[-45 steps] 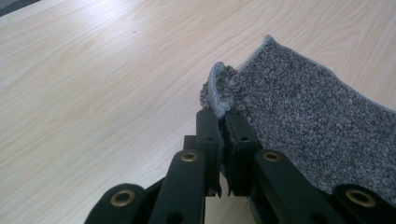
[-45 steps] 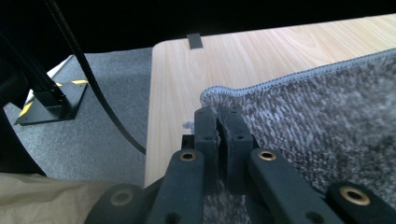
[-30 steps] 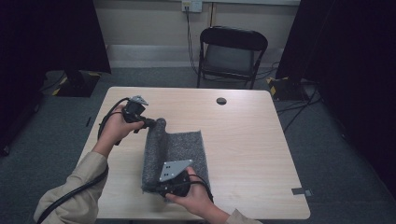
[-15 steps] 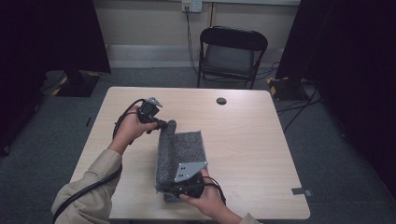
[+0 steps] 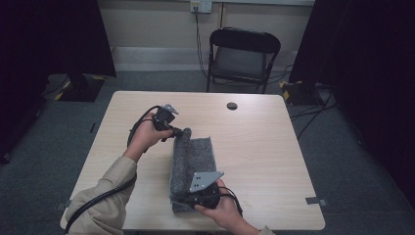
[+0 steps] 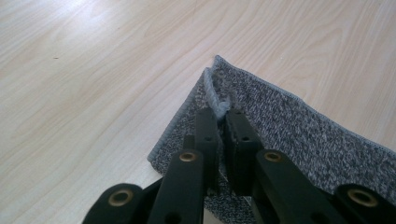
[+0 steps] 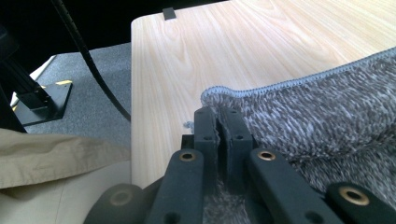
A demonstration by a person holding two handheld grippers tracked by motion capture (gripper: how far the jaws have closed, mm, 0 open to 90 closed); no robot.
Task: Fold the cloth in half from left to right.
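A grey towel lies on the light wood desk, near the person's edge and slightly left of centre, folded lengthwise so that its left edge forms a raised roll. In the high view the left hand-held gripper is at the far end of that roll, and the left hand holds it with the cable looping back along the sleeve. In the left gripper view the left hand-held gripper has its jaws closed on a corner of the towel: the hemmed edge is pinched between the pads and bunches up just above them, and the cloth below rests on the desk. In the high view the right hand-held gripper is at the near end of the towel, and its grey three-cornered plate faces up over the right hand. In the right gripper view the right hand-held gripper is likewise clamped on the hem of the towel, and the stitched edge runs away to the right across the desk. A small round black cap sits on the desk near the far edge, well apart from the towel. A black folding chair stands on the floor behind the desk.
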